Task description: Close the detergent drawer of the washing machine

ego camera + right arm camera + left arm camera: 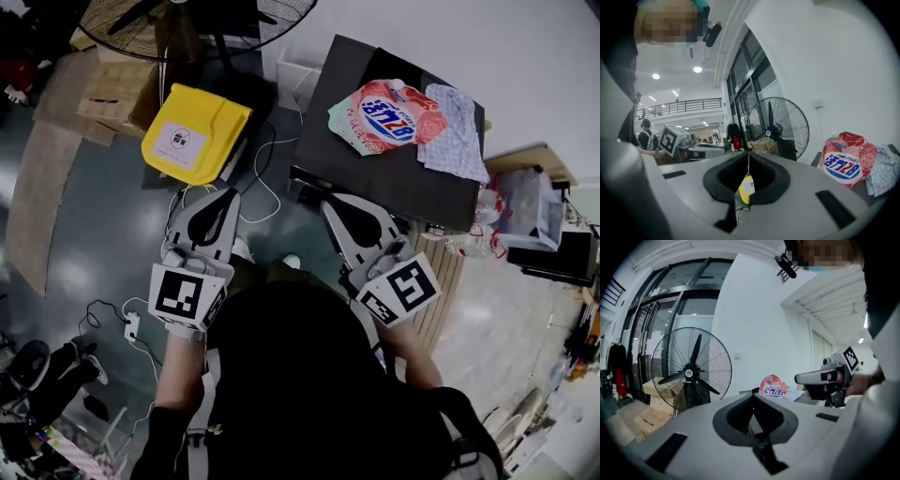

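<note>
The washing machine shows from above as a black top [375, 178], with a red and white detergent pouch [389, 114] and a checked cloth [455, 131] lying on it. I cannot make out its detergent drawer from here. My left gripper [216, 192] is held up to the left of the machine, over the floor, jaws shut and empty. The right gripper [330, 200] sits just off the machine's near-left corner, also shut and empty. In the left gripper view the jaws [752, 394] meet in a line. The right gripper view shows those jaws [748, 152] the same way, with the pouch [843, 161] to the right.
A yellow bag [192, 131] lies on the floor left of the machine, with cables and a white power strip [131, 326] nearby. A big standing fan [187, 23] and cardboard boxes [103, 94] are at the far left. Shelving with bottles [525, 216] stands right of the machine.
</note>
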### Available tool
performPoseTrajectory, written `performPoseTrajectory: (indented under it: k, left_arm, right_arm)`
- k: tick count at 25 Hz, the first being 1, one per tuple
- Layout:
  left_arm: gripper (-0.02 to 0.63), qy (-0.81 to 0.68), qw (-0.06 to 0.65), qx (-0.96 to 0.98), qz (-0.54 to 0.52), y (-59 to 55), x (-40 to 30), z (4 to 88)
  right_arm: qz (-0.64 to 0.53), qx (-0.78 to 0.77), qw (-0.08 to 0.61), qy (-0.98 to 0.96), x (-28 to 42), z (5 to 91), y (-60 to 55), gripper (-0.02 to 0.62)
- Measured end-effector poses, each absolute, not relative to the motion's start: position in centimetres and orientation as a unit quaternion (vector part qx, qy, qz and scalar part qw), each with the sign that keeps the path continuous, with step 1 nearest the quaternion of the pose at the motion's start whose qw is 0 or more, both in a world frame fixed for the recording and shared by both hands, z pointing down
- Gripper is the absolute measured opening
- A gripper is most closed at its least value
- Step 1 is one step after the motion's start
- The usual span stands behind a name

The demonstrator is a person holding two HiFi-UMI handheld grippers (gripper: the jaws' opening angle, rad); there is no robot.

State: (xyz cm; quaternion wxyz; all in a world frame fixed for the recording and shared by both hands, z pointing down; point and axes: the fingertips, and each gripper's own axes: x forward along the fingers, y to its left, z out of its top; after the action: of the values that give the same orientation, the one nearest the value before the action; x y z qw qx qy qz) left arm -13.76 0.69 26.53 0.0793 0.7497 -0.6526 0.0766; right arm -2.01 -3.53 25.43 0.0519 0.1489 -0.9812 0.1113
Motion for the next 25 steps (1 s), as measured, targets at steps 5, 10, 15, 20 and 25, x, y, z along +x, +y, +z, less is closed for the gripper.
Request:
performPoseTrajectory:
  k: [5,10,15,20,25]
  left_arm:
    - [0.011,-0.654,0.065,0.751,0.062,1.5,-15.1,24.3]
    - [0.011,-0.647,0.039,0.760,0.042,2.0,-16.3,21.9]
    - [0.011,-0.641,0.042,0.765,0.044,2.9,-17.9,21.9]
    - [0.011,-0.630,0.043,0.774,0.045,3.7,-19.1,21.8]
    - [0.011,-0.622,0.050,0.780,0.046,4.2,-19.8,22.3]
  right_arm:
    - [0.093,0.139,0.029,-0.986,-3.4,22.4,-3.2,0.017]
    - [0.066,0.127,0.015,-0.990,-5.4,20.6,-1.9,0.017]
    - [0.053,0.133,0.009,-0.990,-7.2,19.9,-0.8,0.017]
    - [0.061,0.143,0.009,-0.988,-8.5,20.1,0.1,0.017]
    - [0.084,0.162,0.002,-0.983,-9.2,20.6,0.3,0.017]
